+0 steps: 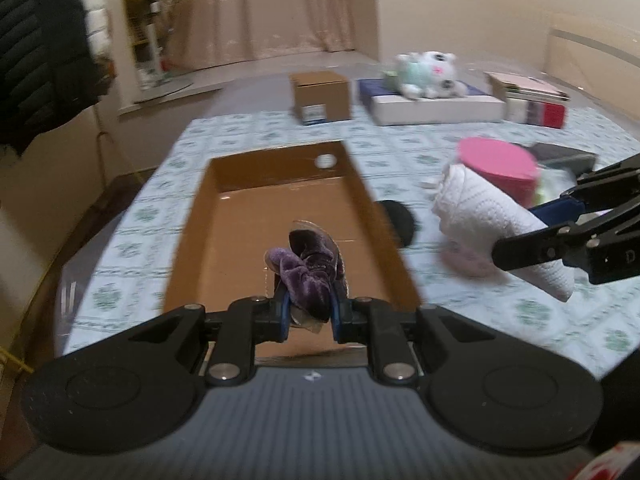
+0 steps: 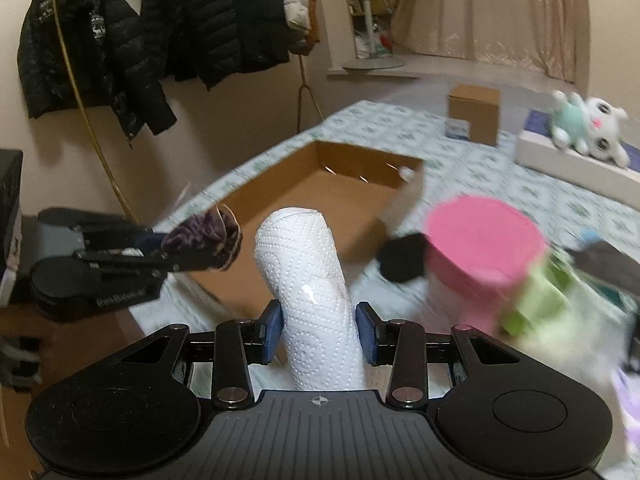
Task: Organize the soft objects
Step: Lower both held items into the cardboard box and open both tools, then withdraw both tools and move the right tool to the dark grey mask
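Above the box (image 1: 280, 216) on the table (image 1: 440, 148), the left gripper (image 1: 308, 312) fingers clamp a purple scrunchie (image 1: 308, 272). At 3 o'clock, the right gripper (image 2: 320, 336) fingers clamp a towel roll (image 2: 308, 280).

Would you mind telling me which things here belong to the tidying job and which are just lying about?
In the job:
- purple velvet scrunchie, clamped in the left gripper
- white paper towel roll, clamped in the right gripper
- open brown cardboard tray

Lying about:
- small closed cardboard box
- pink round container
- black puffer jackets
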Action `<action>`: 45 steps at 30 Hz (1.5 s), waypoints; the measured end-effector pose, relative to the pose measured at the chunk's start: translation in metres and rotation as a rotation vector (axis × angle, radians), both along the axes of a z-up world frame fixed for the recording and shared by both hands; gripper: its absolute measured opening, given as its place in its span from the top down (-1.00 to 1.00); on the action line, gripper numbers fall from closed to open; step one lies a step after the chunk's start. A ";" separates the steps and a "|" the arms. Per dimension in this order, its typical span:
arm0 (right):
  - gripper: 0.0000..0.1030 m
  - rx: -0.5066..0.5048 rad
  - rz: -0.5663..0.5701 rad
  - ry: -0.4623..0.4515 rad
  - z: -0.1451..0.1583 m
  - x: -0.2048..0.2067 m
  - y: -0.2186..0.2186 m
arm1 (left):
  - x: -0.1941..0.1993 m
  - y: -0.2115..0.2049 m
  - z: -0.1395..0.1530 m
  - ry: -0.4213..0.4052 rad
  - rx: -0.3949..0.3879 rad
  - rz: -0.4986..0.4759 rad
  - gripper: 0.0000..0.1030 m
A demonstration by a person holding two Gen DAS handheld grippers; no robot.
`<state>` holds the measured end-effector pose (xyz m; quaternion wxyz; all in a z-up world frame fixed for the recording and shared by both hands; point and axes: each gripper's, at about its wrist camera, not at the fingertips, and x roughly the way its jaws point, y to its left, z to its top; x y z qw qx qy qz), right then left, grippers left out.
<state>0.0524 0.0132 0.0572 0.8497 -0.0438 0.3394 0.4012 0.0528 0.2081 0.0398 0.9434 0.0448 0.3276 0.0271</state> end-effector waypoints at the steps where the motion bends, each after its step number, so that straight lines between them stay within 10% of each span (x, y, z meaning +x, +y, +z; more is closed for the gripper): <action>1: 0.23 0.003 -0.002 0.000 -0.001 0.004 0.011 | 0.001 0.008 -0.001 0.001 0.001 0.010 0.67; 21: -0.05 0.062 -0.085 0.092 -0.048 0.058 0.089 | 0.031 0.070 -0.037 0.044 -0.027 0.059 0.65; 24: -0.42 0.086 -0.087 0.106 -0.049 0.058 0.086 | 0.030 0.071 -0.039 0.042 -0.033 0.068 0.52; 45: -0.44 0.066 -0.258 -0.034 -0.021 -0.016 -0.023 | -0.015 0.005 -0.003 -0.063 -0.062 0.033 -0.28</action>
